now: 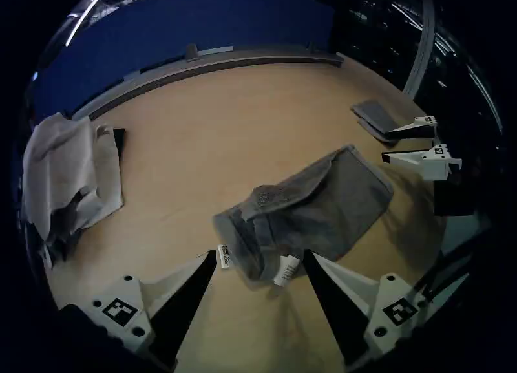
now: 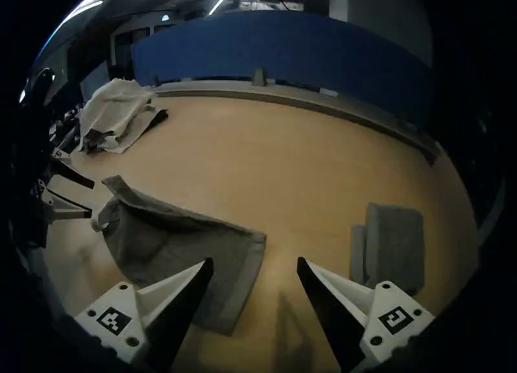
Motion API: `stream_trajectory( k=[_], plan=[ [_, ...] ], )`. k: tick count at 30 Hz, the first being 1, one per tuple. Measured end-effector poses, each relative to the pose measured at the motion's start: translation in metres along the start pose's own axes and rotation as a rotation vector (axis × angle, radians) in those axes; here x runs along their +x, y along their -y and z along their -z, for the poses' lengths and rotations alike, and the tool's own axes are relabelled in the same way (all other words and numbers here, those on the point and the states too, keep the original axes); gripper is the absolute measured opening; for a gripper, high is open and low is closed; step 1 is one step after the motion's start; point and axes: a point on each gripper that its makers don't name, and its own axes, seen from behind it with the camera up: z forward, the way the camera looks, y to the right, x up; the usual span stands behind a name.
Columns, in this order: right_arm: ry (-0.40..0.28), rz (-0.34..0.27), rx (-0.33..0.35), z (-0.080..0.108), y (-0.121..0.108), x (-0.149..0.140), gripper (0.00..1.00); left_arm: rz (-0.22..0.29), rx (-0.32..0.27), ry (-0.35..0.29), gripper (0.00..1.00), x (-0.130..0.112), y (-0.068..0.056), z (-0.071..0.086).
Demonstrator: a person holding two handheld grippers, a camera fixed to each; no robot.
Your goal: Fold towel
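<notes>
One wooden worktop (image 1: pixel 213 147) carries everything here, and one long blue partition (image 1: pixel 194 30) stands along its far edge.

Next in size is one heap of pale cloths (image 1: pixel 64 172), rumpled at the worktop's far corner, well apart from the rest. I cannot count the pieces in it.

The towel (image 1: pixel 316 211) I am working on is grey, and there is one of it. It lies near the middle of the worktop, part flat and part bunched. The crumpled end is nearest my left tool and the flatter end reaches toward my right tool. In the right gripper view the same towel (image 2: pixel 174 244) spreads from the left side to just ahead of my right tool's left finger.

Off to one side lies a small stack of folded grey towels (image 2: pixel 391 247). It looks like two, one partly under the other, apart from the loose towel.

I hold two tools. My left tool (image 1: pixel 259 251) is released, its fingers spread wide, with the towel's bunched end lying just ahead between their tips and neither finger pressing on it. My right tool (image 2: pixel 254 260) is also released, its fingers wide apart over the towel's near corner and bare worktop.

Smallest are two white tags (image 1: pixel 286 269) at the towel's crumpled end.
</notes>
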Motion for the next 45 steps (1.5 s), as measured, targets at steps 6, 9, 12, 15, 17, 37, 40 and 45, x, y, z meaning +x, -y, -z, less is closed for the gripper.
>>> stream_trajectory(
  k=[6, 9, 12, 15, 17, 37, 40, 45],
  plan=[
    [0.003, -0.001, 0.005, 0.005, 0.008, -0.007, 1.00, -0.015, -0.018, 0.006, 0.97, -0.009, -0.009, -0.002],
    [0.006, -0.010, 0.009, 0.008, 0.012, -0.012, 1.00, -0.026, -0.033, -0.001, 0.97, -0.010, -0.014, -0.002],
    [0.008, -0.021, 0.012, 0.013, 0.017, -0.018, 1.00, -0.044, -0.052, -0.009, 0.96, -0.012, -0.021, -0.001],
    [0.009, -0.031, 0.015, 0.017, 0.021, -0.024, 1.00, -0.072, -0.071, -0.008, 0.95, -0.015, -0.027, -0.003],
    [0.011, -0.038, 0.016, 0.019, 0.023, -0.027, 1.00, -0.091, -0.083, -0.001, 0.95, -0.019, -0.030, -0.006],
    [0.017, -0.062, 0.014, 0.028, 0.027, -0.039, 1.00, -0.205, -0.120, 0.050, 0.72, -0.032, -0.035, -0.021],
    [0.017, -0.062, 0.015, 0.028, 0.028, -0.039, 1.00, -0.213, -0.120, 0.054, 0.67, -0.032, -0.034, -0.021],
    [0.015, -0.065, 0.018, 0.029, 0.030, -0.040, 0.99, -0.222, -0.106, 0.060, 0.45, -0.032, -0.028, -0.023]
  ],
)
